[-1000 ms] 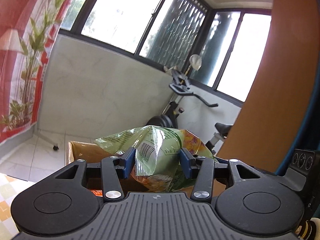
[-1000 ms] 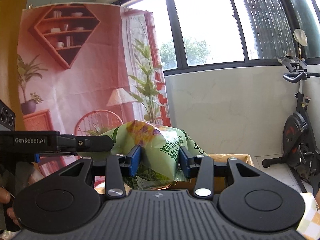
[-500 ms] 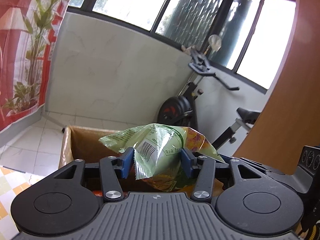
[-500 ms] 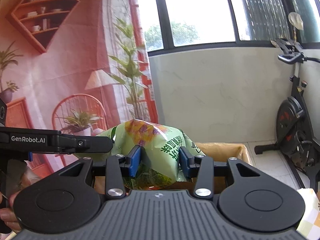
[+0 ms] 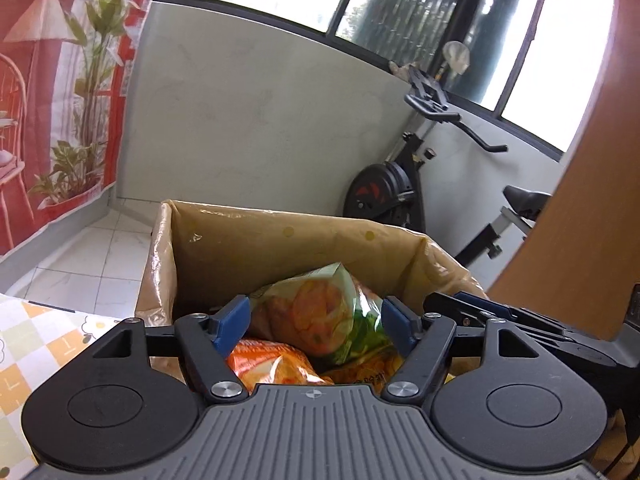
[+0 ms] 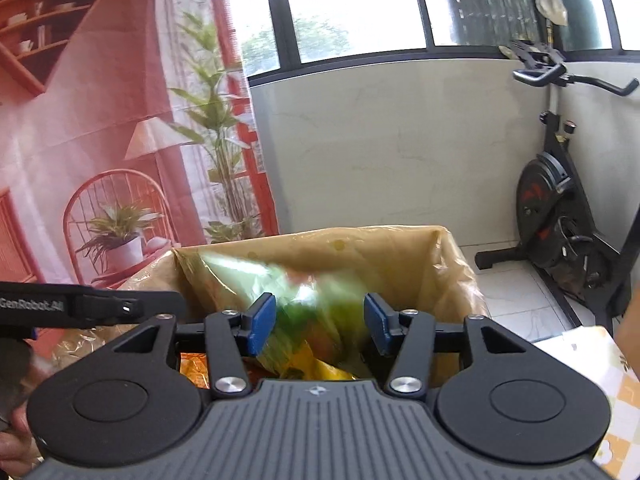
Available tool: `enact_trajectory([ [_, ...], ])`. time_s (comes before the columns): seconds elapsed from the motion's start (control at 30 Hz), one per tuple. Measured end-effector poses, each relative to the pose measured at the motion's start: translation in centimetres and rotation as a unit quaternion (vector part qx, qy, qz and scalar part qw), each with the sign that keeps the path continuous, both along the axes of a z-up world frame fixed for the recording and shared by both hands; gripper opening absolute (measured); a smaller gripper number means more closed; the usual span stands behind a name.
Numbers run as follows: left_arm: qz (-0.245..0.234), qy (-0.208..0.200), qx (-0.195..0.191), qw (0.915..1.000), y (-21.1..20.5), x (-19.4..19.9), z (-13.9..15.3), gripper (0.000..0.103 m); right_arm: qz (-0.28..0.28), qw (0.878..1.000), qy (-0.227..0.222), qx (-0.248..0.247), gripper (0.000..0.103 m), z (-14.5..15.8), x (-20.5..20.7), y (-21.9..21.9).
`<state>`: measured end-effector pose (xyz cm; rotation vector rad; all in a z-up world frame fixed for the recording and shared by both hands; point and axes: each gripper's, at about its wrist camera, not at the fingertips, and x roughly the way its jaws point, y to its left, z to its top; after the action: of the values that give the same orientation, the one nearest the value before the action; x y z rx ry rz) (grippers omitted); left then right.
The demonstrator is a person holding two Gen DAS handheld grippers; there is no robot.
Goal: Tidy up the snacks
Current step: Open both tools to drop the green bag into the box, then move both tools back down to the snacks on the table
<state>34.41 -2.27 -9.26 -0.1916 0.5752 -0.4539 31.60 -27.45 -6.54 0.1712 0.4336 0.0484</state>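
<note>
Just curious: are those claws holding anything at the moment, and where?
Nothing. Both claws, left and right, have just been opening; the green snack bag lies loose in the box.

Three snack bags (image 5: 320, 312); one lined box (image 5: 280, 236); two tools (image 5: 314, 322); one exercise bike (image 5: 400, 196).

My feeds: bright daylight through windows (image 6: 352, 8), glass blown out. Fisheye bends edges. Green snack bag (image 6: 304, 300) motion-blurred on right view; left view sharp.

Left hand-held gripper (image 5: 315, 322): jaws have just been opening; pads clear of the bag.
Green snack bag (image 5: 316, 312): lying in the box, seemingly loose.
Orange packet (image 5: 272, 366): beneath it.
Box (image 5: 280, 236): plastic-lined cardboard.
Surface (image 5: 36, 344): checked cloth, lower left.
</note>
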Motion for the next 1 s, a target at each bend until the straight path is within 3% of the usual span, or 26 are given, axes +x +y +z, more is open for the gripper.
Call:
enact_trajectory([
  [0.3,-0.028,-0.015,0.028,0.9991,1.1,-3.7,2.1,0.075,0.014,0.999,-0.016,0.026,0.053,0.5,-4.4,0.3],
  [0.53,-0.014,-0.023,0.033,0.9991,3.1,-7.4,2.5,0.074,0.017,0.999,-0.025,0.046,0.053,0.9,-8.6,0.6],
  [0.77,0.014,-0.009,0.034,0.9993,6.2,-10.2,1.2,0.075,0.016,0.998,-0.017,0.054,0.053,0.1,-12.3,1.6],
  [1.0,0.048,0.014,0.052,0.9974,8.9,-13.2,-1.8,0.074,0.024,0.998,0.024,0.060,0.053,-2.2,-15.3,2.6],
])
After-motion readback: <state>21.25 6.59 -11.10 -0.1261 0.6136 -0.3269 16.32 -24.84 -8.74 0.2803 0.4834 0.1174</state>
